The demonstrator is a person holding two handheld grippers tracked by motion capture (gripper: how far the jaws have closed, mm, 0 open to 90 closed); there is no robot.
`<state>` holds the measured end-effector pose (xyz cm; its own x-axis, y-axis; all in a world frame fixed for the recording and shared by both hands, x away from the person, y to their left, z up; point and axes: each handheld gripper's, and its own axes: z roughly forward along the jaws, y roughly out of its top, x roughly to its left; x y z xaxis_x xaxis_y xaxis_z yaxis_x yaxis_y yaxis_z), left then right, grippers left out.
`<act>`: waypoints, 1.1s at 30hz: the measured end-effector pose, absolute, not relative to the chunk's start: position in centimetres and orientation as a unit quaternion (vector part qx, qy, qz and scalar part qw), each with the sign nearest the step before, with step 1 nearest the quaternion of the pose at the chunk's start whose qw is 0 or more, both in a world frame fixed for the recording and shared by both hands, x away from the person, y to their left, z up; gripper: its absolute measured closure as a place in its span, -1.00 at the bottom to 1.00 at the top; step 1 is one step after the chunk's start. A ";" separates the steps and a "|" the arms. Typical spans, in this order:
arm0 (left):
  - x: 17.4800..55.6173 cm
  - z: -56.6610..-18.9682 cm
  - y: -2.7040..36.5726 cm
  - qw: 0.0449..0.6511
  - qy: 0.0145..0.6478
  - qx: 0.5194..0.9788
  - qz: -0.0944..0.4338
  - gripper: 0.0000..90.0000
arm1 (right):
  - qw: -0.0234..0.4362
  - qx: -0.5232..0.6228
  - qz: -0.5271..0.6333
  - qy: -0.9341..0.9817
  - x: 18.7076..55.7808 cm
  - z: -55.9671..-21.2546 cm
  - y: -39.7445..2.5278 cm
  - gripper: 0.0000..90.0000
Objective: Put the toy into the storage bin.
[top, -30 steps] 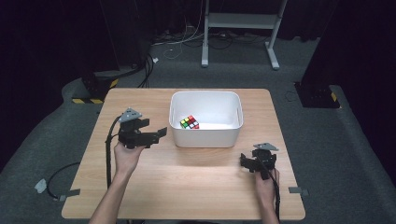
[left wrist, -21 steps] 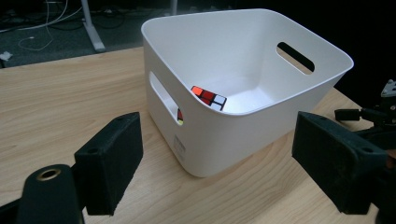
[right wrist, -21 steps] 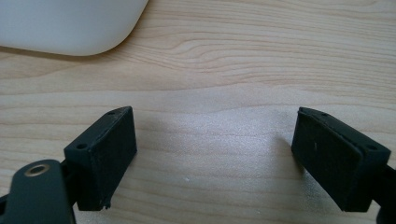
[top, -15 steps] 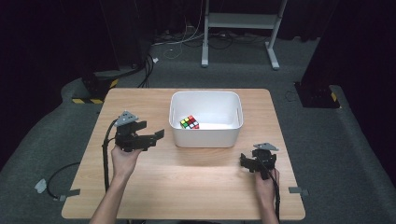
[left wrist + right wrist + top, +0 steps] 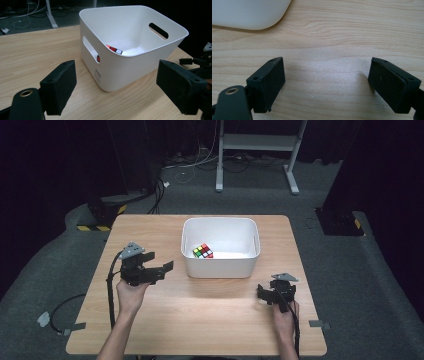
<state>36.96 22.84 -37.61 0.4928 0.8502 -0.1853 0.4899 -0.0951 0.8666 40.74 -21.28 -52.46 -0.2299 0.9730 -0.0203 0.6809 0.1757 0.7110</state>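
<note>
- At the far left of the wooden table [image 5: 200, 320], seen from the high view, the left gripper [image 5: 167, 266] is held in the person's left hand [image 5: 131, 292], its black cable looping down past the table's near edge.
- Its jaws are spread wide with nothing between them; in the left gripper view [image 5: 116, 86] they frame the near corner of the white bin [image 5: 130, 67], apart from it and pointing toward it.
- Near the table's middle and toward its far edge stands the white bin [image 5: 220, 265], upright, with a slot handle in each end wall.
- Inside the bin, against its left front part, lies the colour cube [image 5: 202, 251]; in the left gripper view just a strip of its red and white tiles [image 5: 113, 49] shows over the rim, and a bit of red through the handle slot.
- Right of the bin and nearer the person, well apart from it, the right gripper [image 5: 262, 292] sits low over the table in the right hand [image 5: 285, 317].
- Its jaws also stand wide apart and hold nothing; the right gripper view [image 5: 327, 85] shows bare wood between them and the bin's rounded corner [image 5: 249, 15] at upper left.
</note>
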 end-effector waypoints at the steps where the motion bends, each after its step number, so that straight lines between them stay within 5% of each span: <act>1: 36.9 -37.6 22.9 0.483 0.468 0.716 0.186 -0.63 | 0.246 0.569 0.296 0.726 40.7 -52.5 -21.3 -0.69; 33: 36.3 -38.8 23.3 0.476 0.474 0.718 0.183 -0.62 | 0.247 0.569 0.296 0.726 40.7 -52.5 -21.3 -0.69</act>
